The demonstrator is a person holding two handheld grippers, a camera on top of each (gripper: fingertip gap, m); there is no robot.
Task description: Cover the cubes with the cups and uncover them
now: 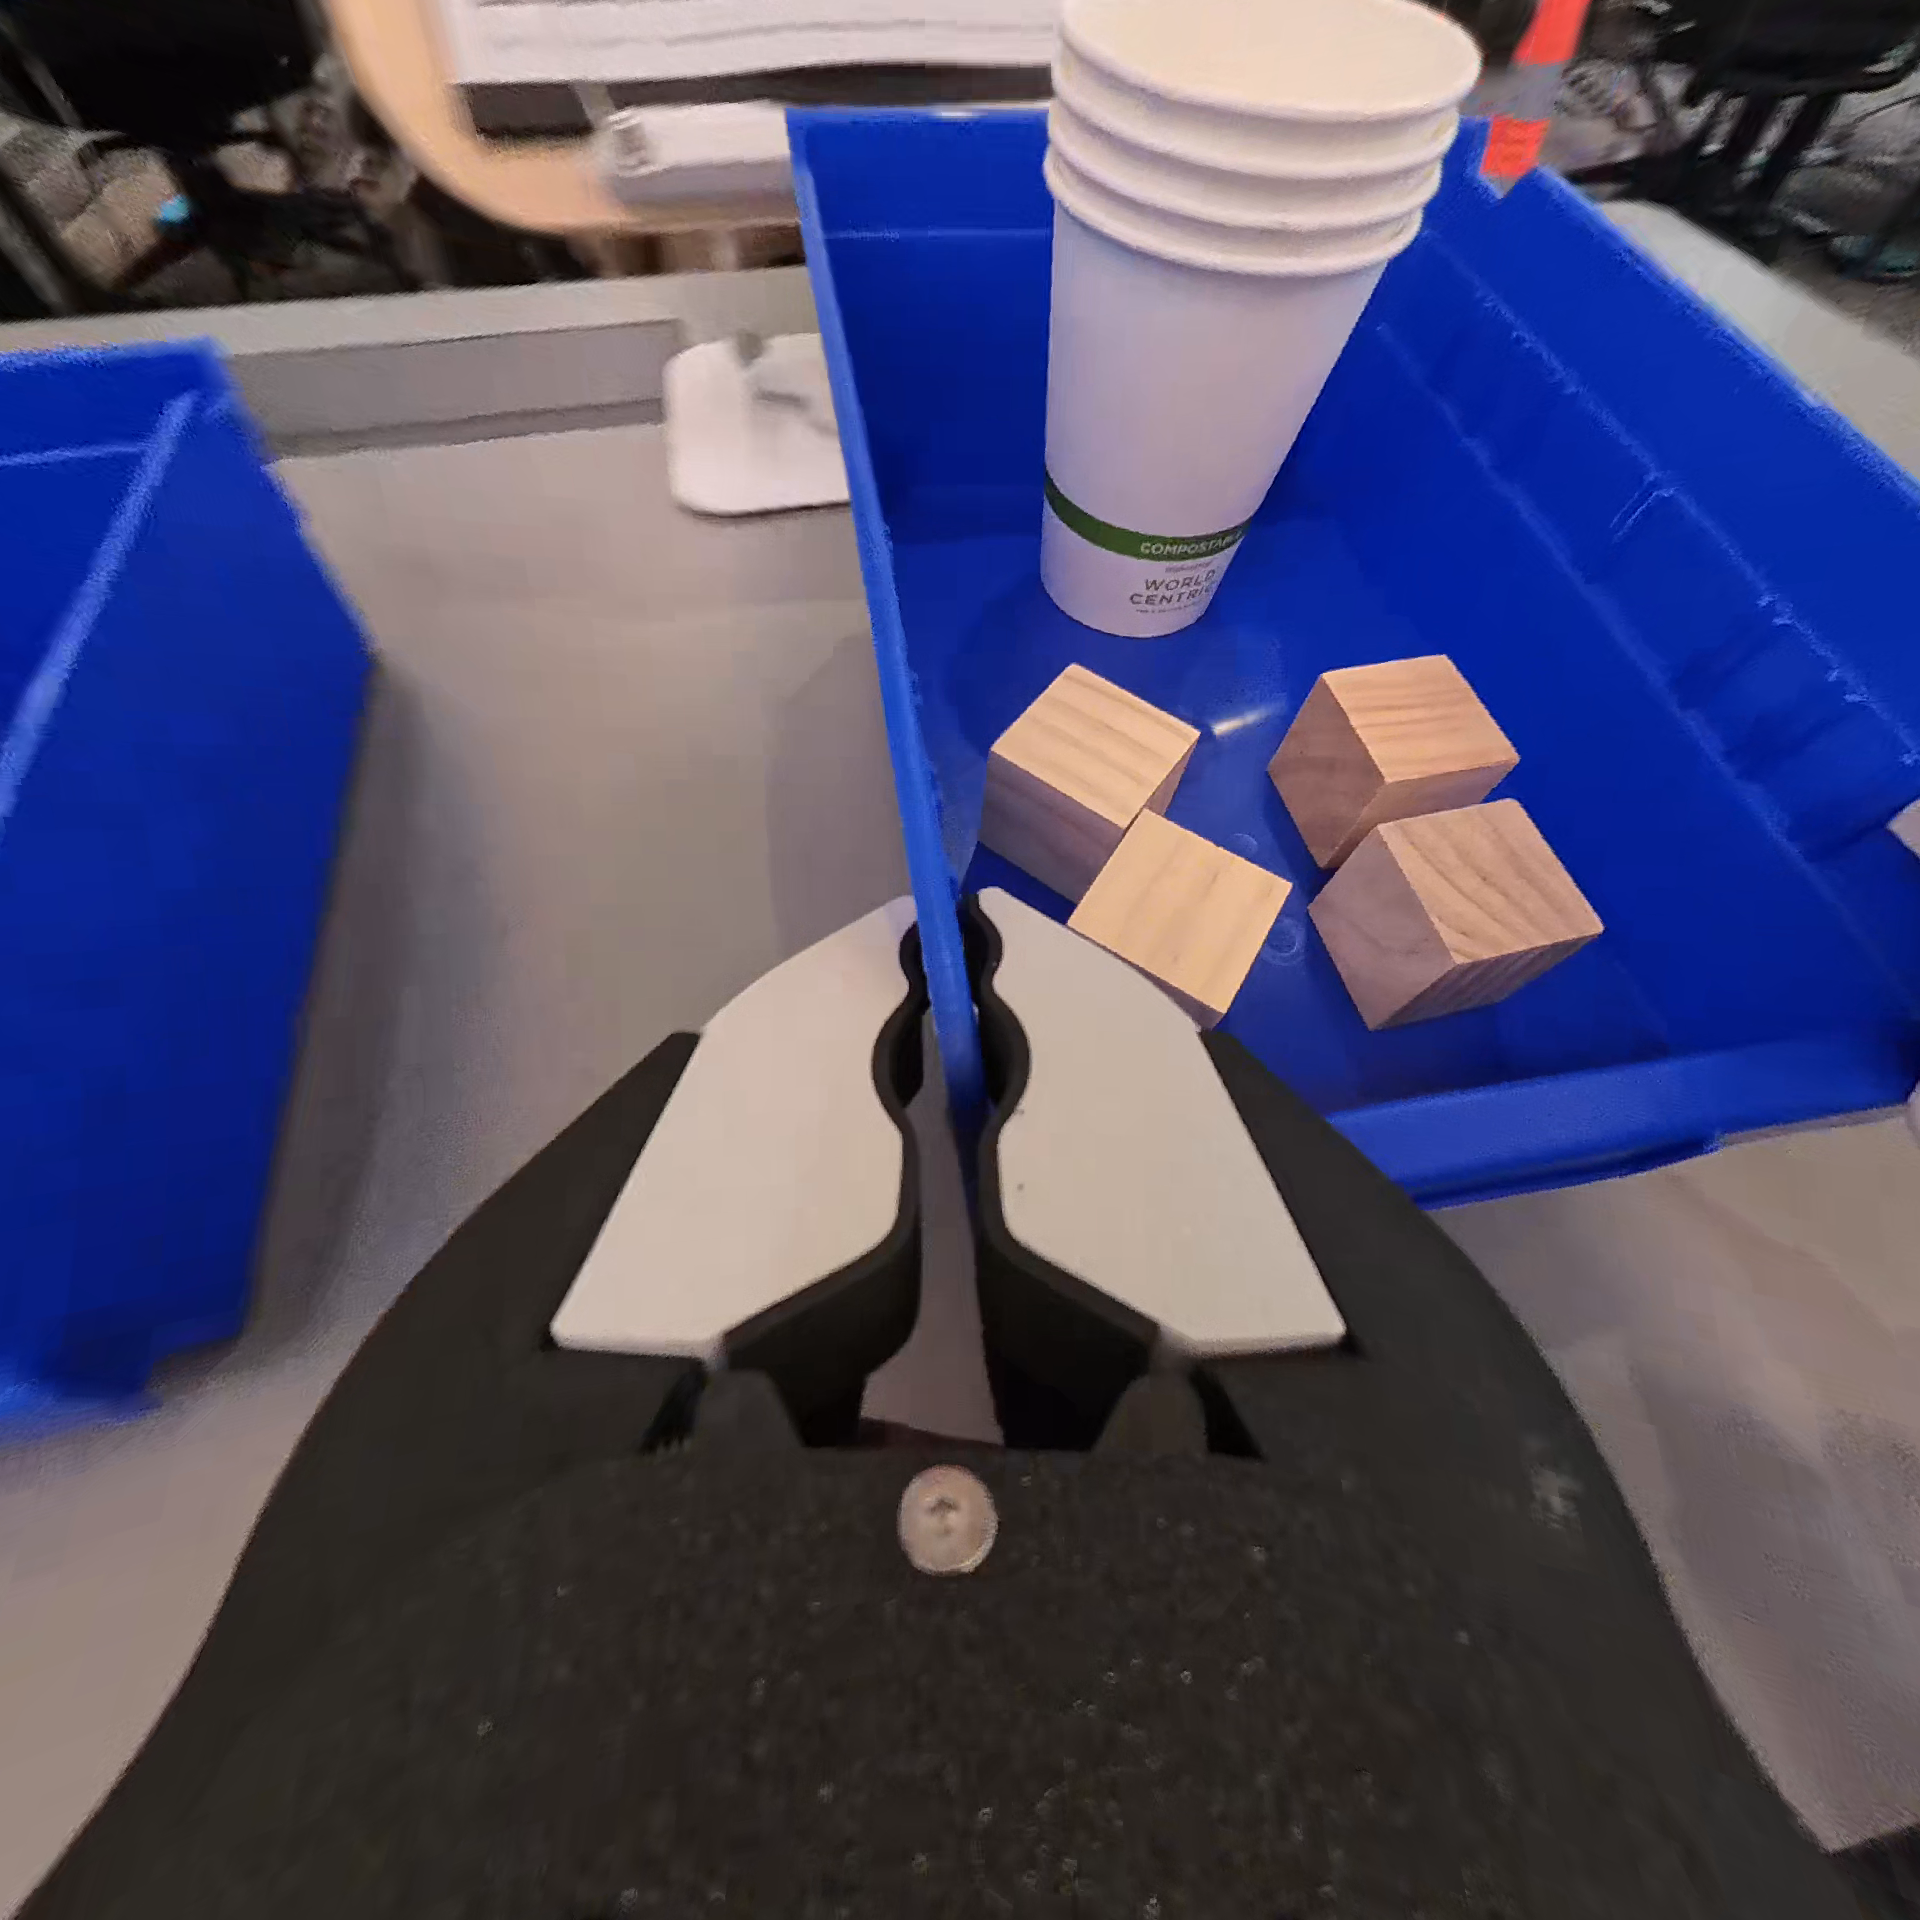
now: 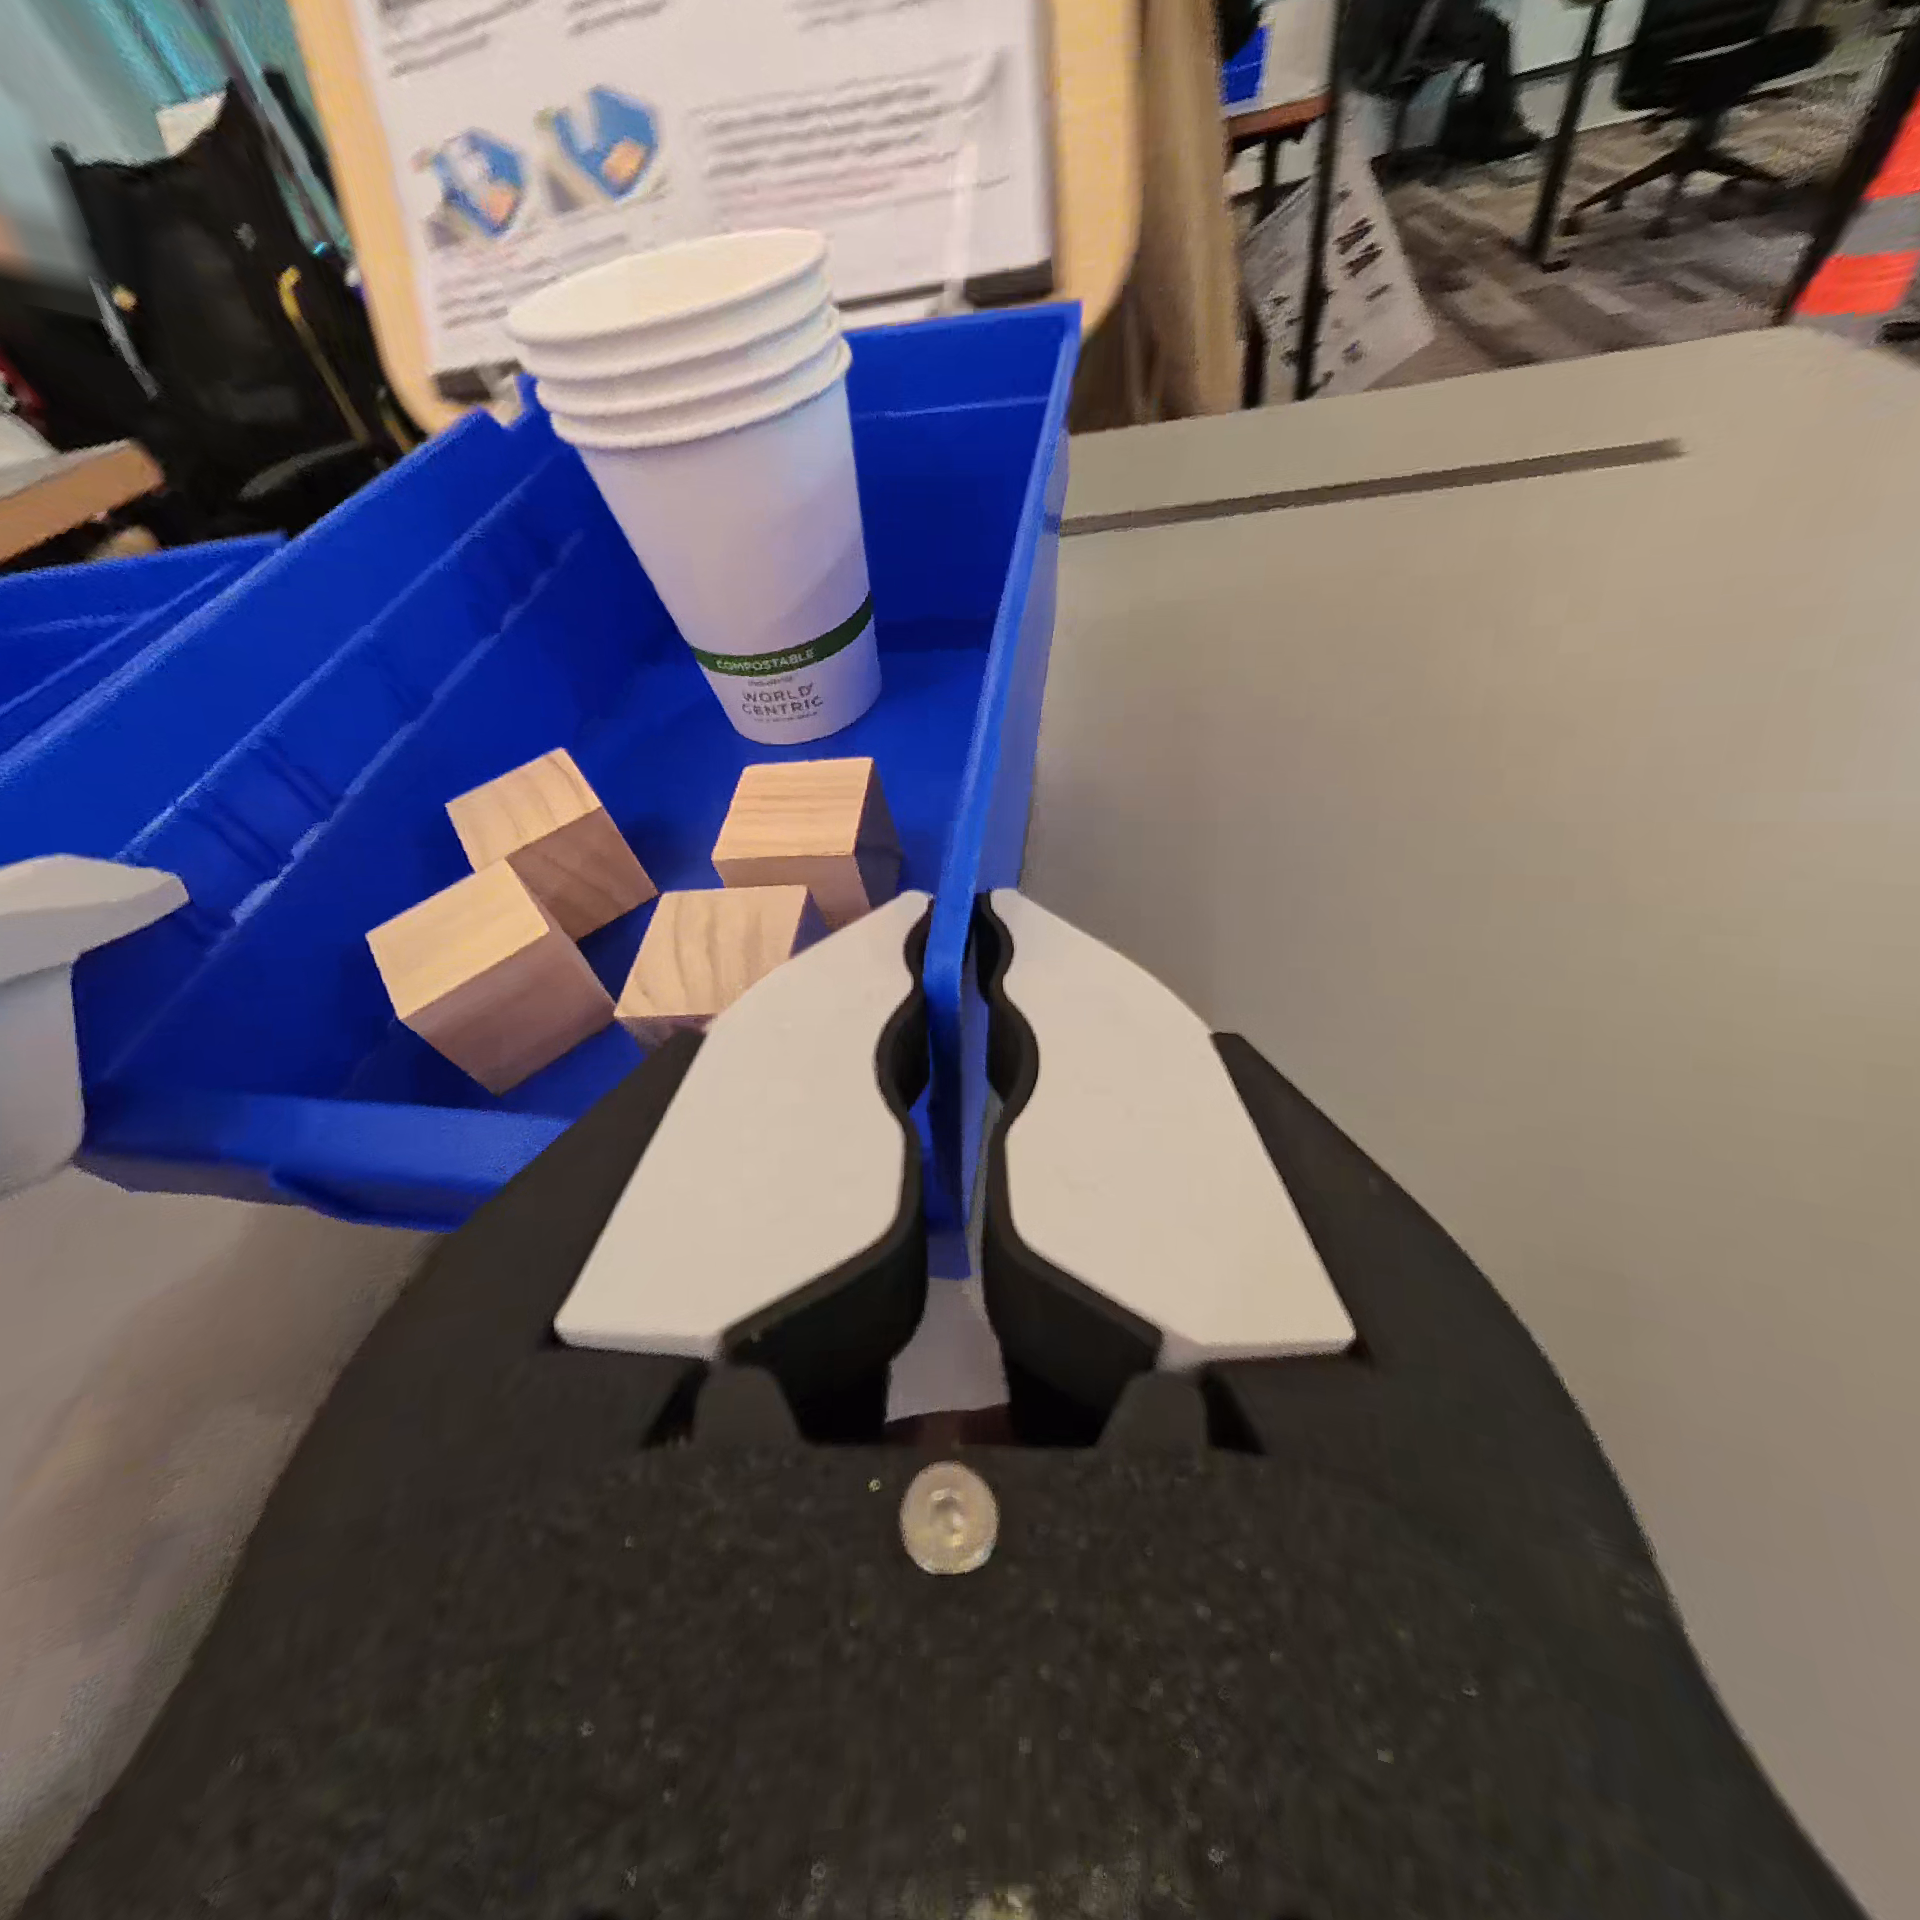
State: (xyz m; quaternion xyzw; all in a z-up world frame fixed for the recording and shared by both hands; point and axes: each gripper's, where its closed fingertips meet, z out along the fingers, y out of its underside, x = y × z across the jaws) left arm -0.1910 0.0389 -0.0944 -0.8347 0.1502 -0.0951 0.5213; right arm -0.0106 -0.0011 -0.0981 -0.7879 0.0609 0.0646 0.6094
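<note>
In the left wrist view, the left gripper (image 1: 948,935) is seen clamped on the left side wall of a blue bin (image 1: 1621,540), in which a stack of white paper cups (image 1: 1226,343) stands upright toward the far wall and four wooden cubes (image 1: 1184,920) are clustered near the front edge; a second blue bin (image 1: 156,831) is set apart on the grey table (image 1: 582,707). In the right wrist view, the right gripper (image 2: 954,914) is seen clamped on the bin's right side wall, with the cups near that wall's far end, the cubes toward the front, and the tip of the left gripper at the opposite wall.
</note>
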